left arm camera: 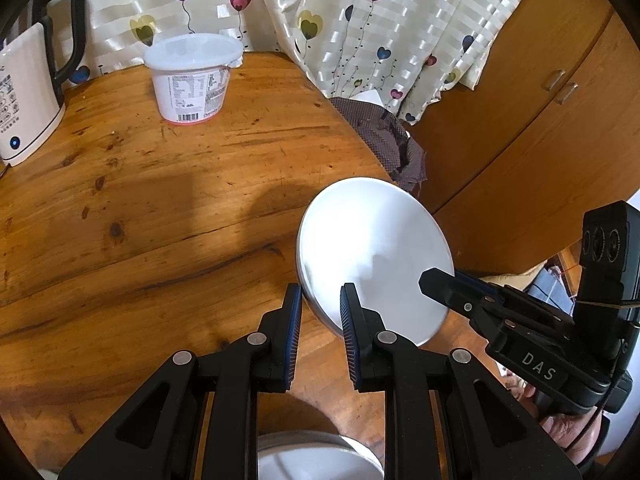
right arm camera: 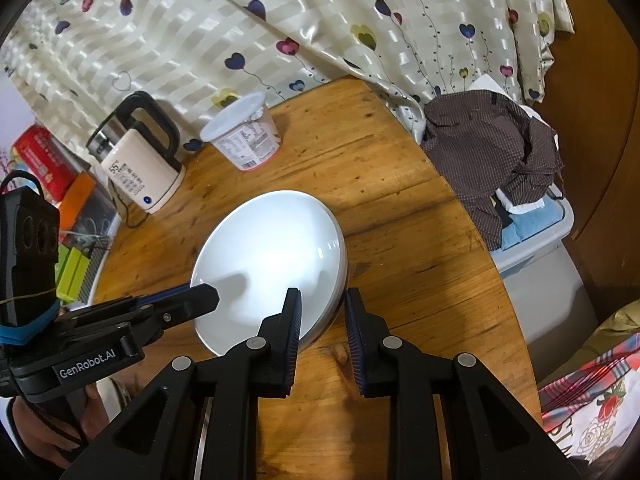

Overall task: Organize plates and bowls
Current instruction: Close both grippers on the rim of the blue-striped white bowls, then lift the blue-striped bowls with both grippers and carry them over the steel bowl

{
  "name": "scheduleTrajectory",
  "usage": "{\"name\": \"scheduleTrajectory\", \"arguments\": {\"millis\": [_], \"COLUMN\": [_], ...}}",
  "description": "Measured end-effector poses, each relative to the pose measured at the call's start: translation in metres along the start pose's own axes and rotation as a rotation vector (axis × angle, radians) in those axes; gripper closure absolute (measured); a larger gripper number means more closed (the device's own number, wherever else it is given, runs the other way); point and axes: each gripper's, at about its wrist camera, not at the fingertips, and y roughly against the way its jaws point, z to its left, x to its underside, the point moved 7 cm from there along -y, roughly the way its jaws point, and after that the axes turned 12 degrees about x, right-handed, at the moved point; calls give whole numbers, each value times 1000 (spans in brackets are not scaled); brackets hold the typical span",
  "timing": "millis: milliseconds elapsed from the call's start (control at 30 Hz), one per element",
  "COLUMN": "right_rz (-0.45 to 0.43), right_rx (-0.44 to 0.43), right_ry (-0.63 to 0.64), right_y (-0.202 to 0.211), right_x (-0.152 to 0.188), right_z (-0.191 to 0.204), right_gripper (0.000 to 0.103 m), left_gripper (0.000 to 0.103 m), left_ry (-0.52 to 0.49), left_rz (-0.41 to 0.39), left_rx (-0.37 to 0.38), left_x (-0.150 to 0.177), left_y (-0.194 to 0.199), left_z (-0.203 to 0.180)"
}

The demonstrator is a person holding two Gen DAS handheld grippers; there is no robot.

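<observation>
A white plate (left arm camera: pixel 372 248) sits on the wooden table (left arm camera: pixel 160 208) near its right edge; in the right wrist view it looks like a stack of two plates (right arm camera: pixel 268 264). My left gripper (left arm camera: pixel 320 312) is open, its jaws straddling the plate's near-left rim. My right gripper (right arm camera: pixel 322 314) is open, its jaws astride the plate's near-right rim. The right gripper's finger shows over the plate in the left wrist view (left arm camera: pixel 444 284). A white bowl (left arm camera: pixel 316 458) lies below the left gripper.
A white plastic tub (left arm camera: pixel 192 76) and a cream electric kettle (left arm camera: pixel 24 92) stand at the back of the table. A curtain (right arm camera: pixel 280 20) hangs behind. A bin with a brown shirt (right arm camera: pixel 504 160) stands beside the table's right edge.
</observation>
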Motion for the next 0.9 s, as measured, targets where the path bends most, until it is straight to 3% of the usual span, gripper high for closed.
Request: {"name": "scheduleTrajectory", "arguments": {"millis": [900], "right_rz": [-46], "right_rx": [-34], "right_ry": [65], "right_y": [59], "right_x": [25], "right_z": [50], "right_gripper": [81], "left_gripper": [82], "left_ry": [8], "left_rz": [-96], "left_rx": [-16], "left_x": [35], "left_y": [73], "left_z": [-9]}}
